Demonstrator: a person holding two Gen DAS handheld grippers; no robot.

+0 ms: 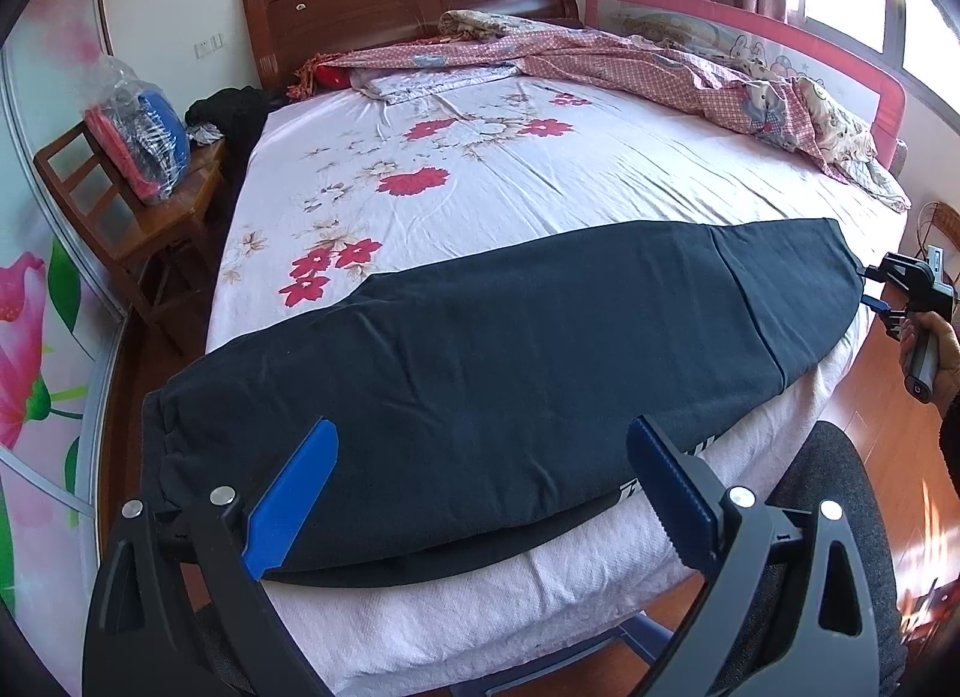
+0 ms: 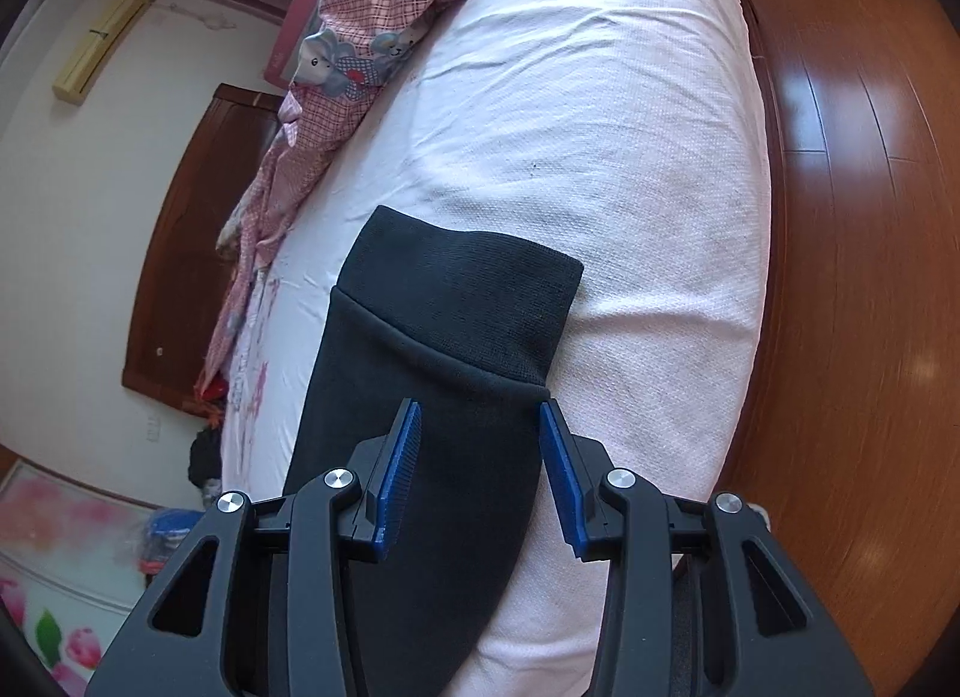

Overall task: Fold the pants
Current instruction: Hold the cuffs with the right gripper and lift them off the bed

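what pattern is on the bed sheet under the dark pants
Pale pink bed sheet printed with red and white flowers, clearest in the left wrist view.

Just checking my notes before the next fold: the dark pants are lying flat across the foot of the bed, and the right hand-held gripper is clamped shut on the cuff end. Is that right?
Not quite. The pants do lie flat across the foot of the bed, but the right hand-held gripper is open, not clamped: the right wrist view shows its blue pads standing apart over the cuff end.
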